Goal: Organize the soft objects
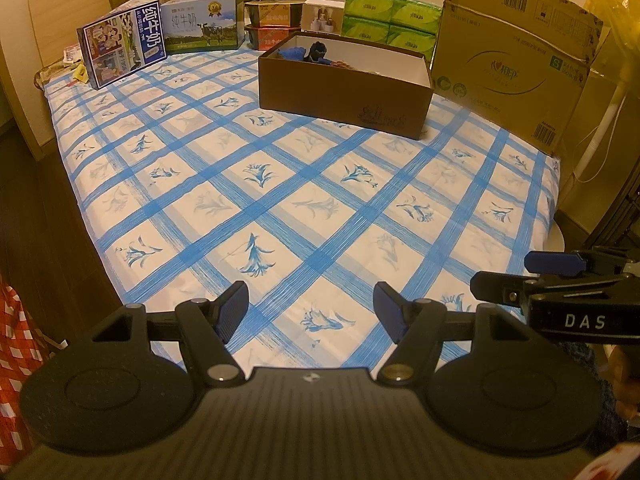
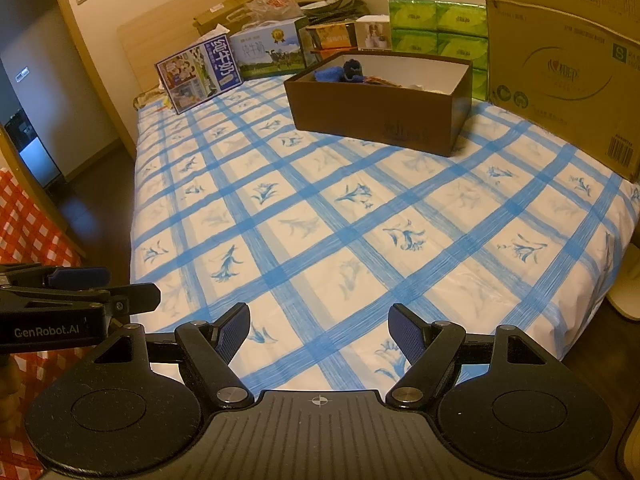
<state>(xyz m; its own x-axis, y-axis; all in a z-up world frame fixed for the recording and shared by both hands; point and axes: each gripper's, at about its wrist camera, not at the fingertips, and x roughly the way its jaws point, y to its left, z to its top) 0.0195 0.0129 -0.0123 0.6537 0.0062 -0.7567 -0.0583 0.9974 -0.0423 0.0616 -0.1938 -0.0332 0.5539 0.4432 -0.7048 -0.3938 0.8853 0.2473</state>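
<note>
Left gripper (image 1: 311,304), right gripper (image 2: 319,326): jaws wide, empty, above bedsheet (image 1: 280,184).

Matt cotton-like bedsheet (image 1: 280,184); matt brown cardboard box (image 1: 344,96); glossy plastic-wrapped green tissue packs (image 1: 388,20).

Two matte-black handheld grippers w/ blue finger pads, same build.

Left gripper (image 1: 311,308): ribbed black body at near edge, small white cross mark at centre; two round disc plates w/ raised inner circles, left & right; angled link arms on silver pivot pins; triangular cut-outs in outer brackets; fingers (image 1: 234,309) faced w/ dark-blue textured pads. Right gripper (image 2: 319,330): same parts, crosshair mark on body. Side views: white "DAS" lettering on right gripper's flank, "GenRobot.AI" on left's, small screws along black jaw bars, blue pad tip.
</note>
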